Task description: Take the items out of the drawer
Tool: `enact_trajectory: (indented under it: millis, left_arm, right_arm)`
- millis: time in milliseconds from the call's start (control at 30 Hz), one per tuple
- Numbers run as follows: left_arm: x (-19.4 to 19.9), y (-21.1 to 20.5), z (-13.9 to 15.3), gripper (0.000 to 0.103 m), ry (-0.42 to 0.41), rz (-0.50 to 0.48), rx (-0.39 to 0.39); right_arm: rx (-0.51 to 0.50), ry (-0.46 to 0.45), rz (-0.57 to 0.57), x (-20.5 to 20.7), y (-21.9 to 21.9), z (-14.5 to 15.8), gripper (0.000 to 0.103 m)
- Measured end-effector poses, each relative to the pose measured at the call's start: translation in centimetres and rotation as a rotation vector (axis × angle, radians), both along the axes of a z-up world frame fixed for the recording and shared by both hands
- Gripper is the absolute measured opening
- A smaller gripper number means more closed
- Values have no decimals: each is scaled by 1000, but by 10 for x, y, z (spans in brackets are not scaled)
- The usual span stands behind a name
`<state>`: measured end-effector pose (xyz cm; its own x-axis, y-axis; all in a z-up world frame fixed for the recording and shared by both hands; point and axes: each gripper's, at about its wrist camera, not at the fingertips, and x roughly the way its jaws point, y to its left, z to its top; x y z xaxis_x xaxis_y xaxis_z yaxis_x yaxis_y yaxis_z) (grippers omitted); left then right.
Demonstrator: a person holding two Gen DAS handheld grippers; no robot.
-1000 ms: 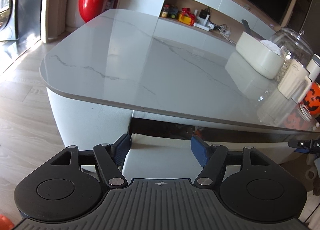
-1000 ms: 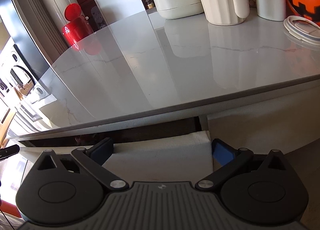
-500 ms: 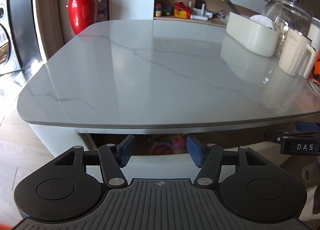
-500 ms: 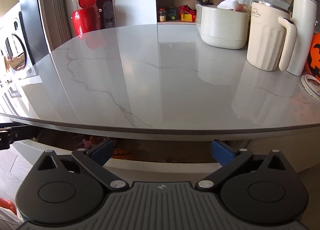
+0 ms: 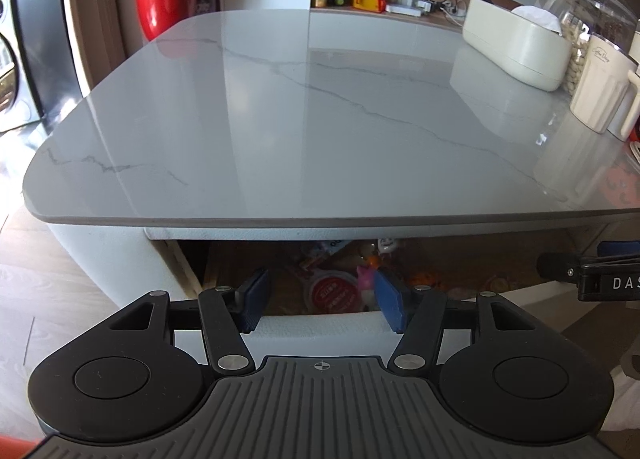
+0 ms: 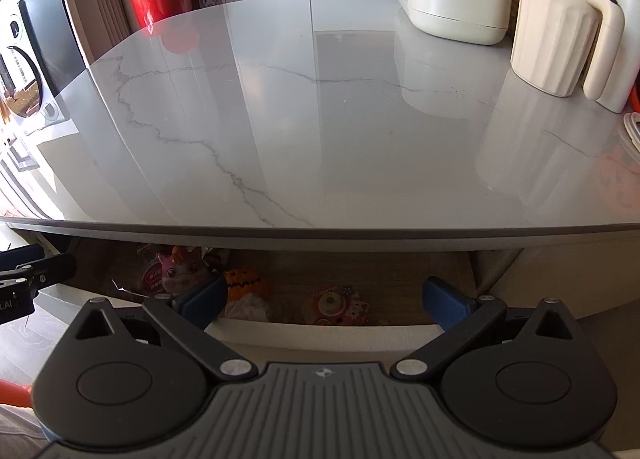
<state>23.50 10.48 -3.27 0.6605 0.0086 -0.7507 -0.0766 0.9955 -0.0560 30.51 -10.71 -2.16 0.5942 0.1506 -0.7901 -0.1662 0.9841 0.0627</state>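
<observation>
Both claws hang over the white front lip of the pulled-out drawer (image 5: 320, 325), each gaping with nothing between its blue pads. The left claw (image 5: 322, 301) has just been narrowing a little and still holds nothing; the right claw (image 6: 324, 299) stands wider.

Just past the left claw's tips lies a round red-lidded tin (image 5: 335, 291), with a small pink figure (image 5: 365, 273) at its right edge. Ahead of the right claw's left pad sit a pink bunny-faced packet (image 6: 182, 269) and an orange knitted pumpkin (image 6: 242, 279); between its pads lies a flat doughnut-print sachet (image 6: 334, 305) on the brown drawer floor.

The likely trouble is overhead: the grey marble desk (image 5: 320, 119) overhangs the drawer, so a claw lifting too steeply could knock its dark edge. The items crowd together, so closing on one may nudge or drag a neighbour. The two claws are also near each other and might collide.

The left view alone shows the tin plainly and the drawer's left wall; the right view alone shows the sachet and the ribbed cream jug (image 6: 556, 19) beyond.
</observation>
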Motion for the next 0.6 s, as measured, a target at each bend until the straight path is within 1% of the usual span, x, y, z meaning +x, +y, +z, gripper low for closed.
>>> enact_trajectory:
  millis: [67,133,167,300,333,367,467,600]
  left_arm:
    - [1,1,-5,62,28,0,-6]
    - [0,-2,-8,56,58,-9,7]
    - [-1,-1,-10,53,79,-9,-19]
    - [-13,-4,-9,50,153,-24,-56]
    - [-23,-3,-10,49,168,-27,-62]
    - [-32,-2,-10,45,176,-36,-74]
    - [-57,-2,-11,39,201,-64,-111]
    - [-82,-5,-10,34,226,-91,-136]
  right_arm:
    - [0,3,0,-6,0,0,103]
    - [0,6,1,-14,-1,-1,103]
    - [2,5,1,-18,-2,-1,103]
    - [7,24,7,-41,-8,0,103]
    - [11,27,12,-49,-10,0,103]
    - [16,30,16,-56,-12,1,103]
    - [30,44,26,-78,-18,0,103]
    - [60,65,48,-110,-26,-2,103]
